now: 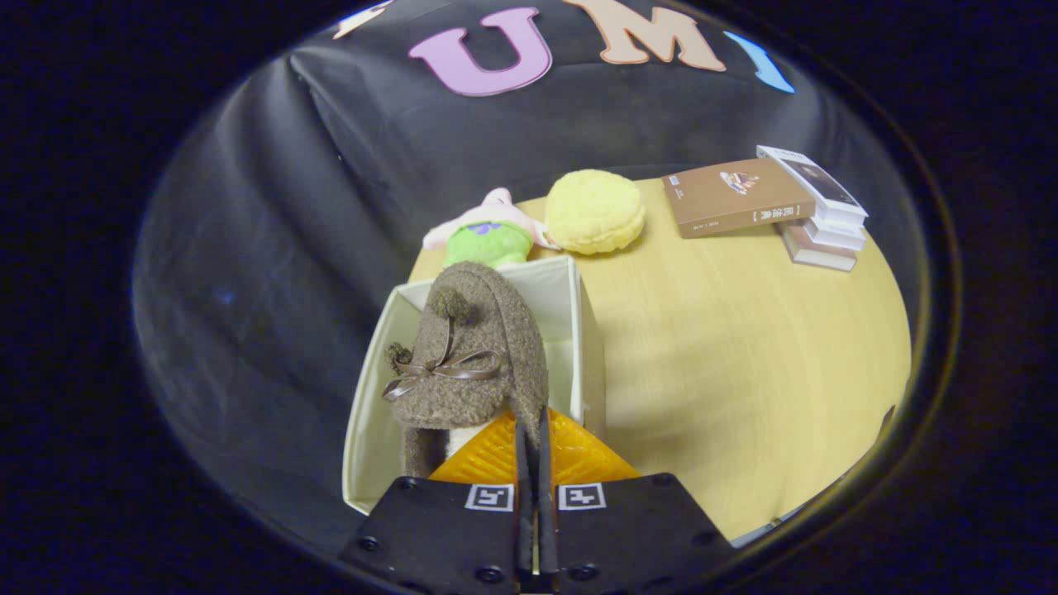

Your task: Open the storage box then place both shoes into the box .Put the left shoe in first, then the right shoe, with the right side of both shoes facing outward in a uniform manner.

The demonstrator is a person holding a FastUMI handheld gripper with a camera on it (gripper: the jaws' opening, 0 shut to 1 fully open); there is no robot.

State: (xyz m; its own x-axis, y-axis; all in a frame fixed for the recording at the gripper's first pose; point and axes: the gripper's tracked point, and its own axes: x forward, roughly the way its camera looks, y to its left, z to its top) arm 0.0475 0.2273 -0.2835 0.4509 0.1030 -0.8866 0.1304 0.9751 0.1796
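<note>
At the left, a white fabric storage box (570,306) is seen standing open at the table's (744,372) near-left corner. A brown fuzzy shoe (475,355) with a ribbon bow and pompoms is held above the box's opening, hanging just ahead of the fingers. The gripper (535,450) is clenched on the shoe's rear edge, the fingers being drawn almost together with the fabric pinched between them. Whether this is the left or the right shoe cannot be told, and no other shoe can be made out inside the box. The step in hand is judged to be the lowering of a shoe into the box; next, the shoe would need to be set down with its right side turned outward before being released.

Beyond the box, a pink and green plush toy (483,231) and a yellow round cushion (595,211) are seen. Farther right, a brown book (736,197) lies beside a stack of books (818,215); the cover print is too small to be read.
</note>
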